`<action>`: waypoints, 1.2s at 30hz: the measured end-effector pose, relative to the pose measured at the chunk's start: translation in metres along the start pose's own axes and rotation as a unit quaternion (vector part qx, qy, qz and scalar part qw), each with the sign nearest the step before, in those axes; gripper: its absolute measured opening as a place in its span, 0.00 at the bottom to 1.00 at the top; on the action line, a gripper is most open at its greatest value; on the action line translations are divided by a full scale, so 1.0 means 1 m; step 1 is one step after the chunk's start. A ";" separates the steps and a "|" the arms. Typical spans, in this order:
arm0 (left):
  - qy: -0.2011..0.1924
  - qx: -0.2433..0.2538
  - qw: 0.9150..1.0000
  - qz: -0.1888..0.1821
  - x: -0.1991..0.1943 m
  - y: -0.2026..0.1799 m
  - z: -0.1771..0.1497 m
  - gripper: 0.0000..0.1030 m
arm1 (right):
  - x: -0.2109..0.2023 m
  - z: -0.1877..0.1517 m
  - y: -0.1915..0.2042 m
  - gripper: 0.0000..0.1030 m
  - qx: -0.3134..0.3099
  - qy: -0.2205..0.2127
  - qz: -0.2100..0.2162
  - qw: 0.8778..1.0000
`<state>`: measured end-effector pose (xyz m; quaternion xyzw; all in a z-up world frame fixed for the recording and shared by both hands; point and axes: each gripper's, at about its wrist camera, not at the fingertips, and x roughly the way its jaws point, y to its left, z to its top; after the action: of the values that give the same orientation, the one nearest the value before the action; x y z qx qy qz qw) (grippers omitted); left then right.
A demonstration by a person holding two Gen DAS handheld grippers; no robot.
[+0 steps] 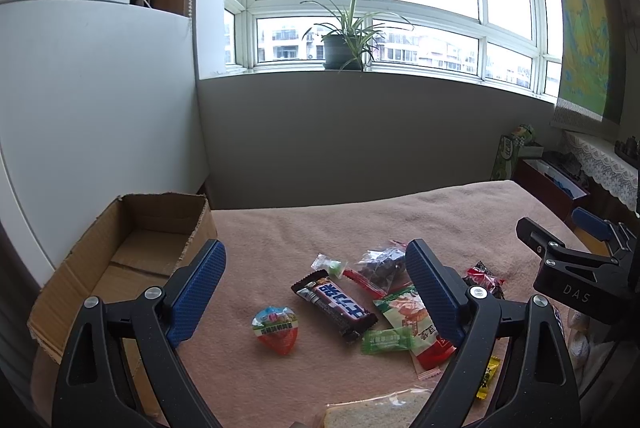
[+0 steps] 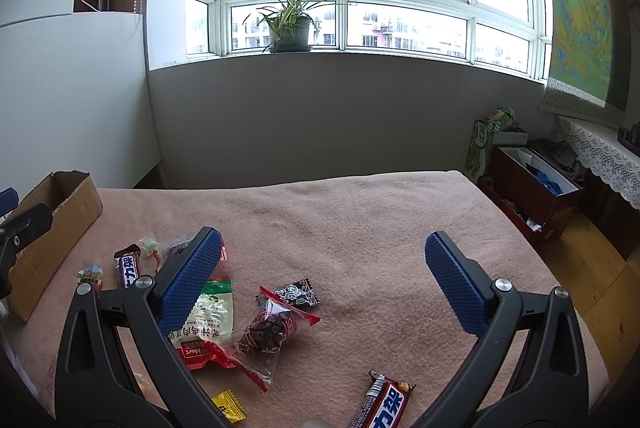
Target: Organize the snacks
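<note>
We hold the left hand-held gripper (image 1: 316, 292) above the snack pile, jaws wide apart, nothing between them, touching nothing. Right hand-held gripper (image 2: 324, 280) likewise spread wide and empty, hovering over the pink blanket (image 2: 360, 220).

Nearest us in the left view: bread slice in a clear bag (image 1: 372, 412), then the yellow candy (image 1: 488, 376). Next the green candy (image 1: 386, 342), strawberry-shaped jelly cup (image 1: 276, 328), dark chocolate bar (image 1: 336, 304) and the red-green meat pouch (image 1: 416, 324), partly under the right finger. Further on: dried-fruit bag (image 1: 380, 264) and a small clear candy (image 1: 330, 266). A second chocolate bar (image 2: 384, 404) lies near the right gripper.

Cardboard box (image 1: 120, 268) sits open at the blanket's left edge, looks empty, so sorting is likely just beginning.

To do the step well, we judge: take one isolated item, e.g. the jelly cup, centre it between the pads, descend straight, close on its body rather than the wrapper ends, lift clear, carry to the box. Avoid dragging neighbours.
</note>
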<state>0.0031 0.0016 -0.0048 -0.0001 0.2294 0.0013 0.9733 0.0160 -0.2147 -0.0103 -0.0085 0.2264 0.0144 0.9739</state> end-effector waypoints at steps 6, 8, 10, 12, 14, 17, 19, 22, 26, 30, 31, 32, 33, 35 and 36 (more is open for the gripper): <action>0.000 0.000 1.000 -0.002 -0.002 0.000 -0.002 0.89 | 0.000 -0.001 0.001 1.00 -0.001 0.004 0.004 1.000; 0.002 0.001 1.000 -0.002 -0.003 0.000 -0.003 0.89 | 0.000 -0.002 0.002 1.00 -0.003 0.006 0.007 1.000; 0.004 0.002 1.000 -0.003 -0.004 0.001 -0.004 0.89 | -0.002 -0.002 0.002 1.00 -0.005 0.008 0.012 1.000; 0.004 0.004 1.000 -0.001 -0.006 0.002 -0.005 0.89 | -0.004 -0.002 0.004 1.00 -0.007 0.009 0.018 1.000; 0.007 0.006 1.000 0.002 -0.006 0.004 -0.008 0.89 | -0.006 -0.003 0.006 1.00 -0.012 0.011 0.024 1.000; 0.014 0.004 1.000 0.000 -0.008 0.008 -0.011 0.89 | -0.006 -0.006 0.011 1.00 -0.019 0.024 0.043 0.999; 0.017 0.006 1.000 -0.002 -0.010 0.011 -0.013 0.89 | -0.005 -0.009 0.013 1.00 -0.018 0.040 0.067 0.997; 0.021 0.011 1.000 -0.001 -0.016 0.019 -0.019 0.89 | -0.005 -0.014 0.020 1.00 -0.029 0.063 0.106 0.992; 0.040 -0.005 0.999 -0.007 -0.020 0.039 -0.033 0.89 | -0.004 -0.023 0.029 1.00 -0.048 0.089 0.151 0.983; 0.068 -0.041 0.996 -0.041 -0.022 0.053 -0.046 0.89 | 0.002 -0.033 0.037 1.00 -0.037 0.137 0.222 0.965; 0.076 -0.043 0.995 -0.053 -0.024 0.053 -0.048 0.89 | 0.003 -0.034 0.040 1.00 -0.035 0.148 0.241 0.959; 0.080 -0.042 0.994 -0.062 -0.027 0.052 -0.050 0.89 | 0.002 -0.036 0.042 1.00 -0.032 0.158 0.256 0.953; 0.082 -0.039 0.993 -0.069 -0.031 0.049 -0.053 0.89 | 0.002 -0.038 0.044 1.00 -0.029 0.166 0.271 0.948; 0.088 -0.031 0.992 -0.082 -0.038 0.044 -0.057 0.89 | 0.002 -0.043 0.049 1.00 -0.019 0.183 0.296 0.937; 0.092 -0.031 0.991 -0.089 -0.040 0.043 -0.060 0.89 | 0.003 -0.045 0.049 0.98 -0.013 0.193 0.306 0.932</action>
<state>-0.0596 0.0441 -0.0404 -0.0504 0.3174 -0.0780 0.9437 -0.0028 -0.1665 -0.0524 0.0464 0.4012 0.3132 0.8595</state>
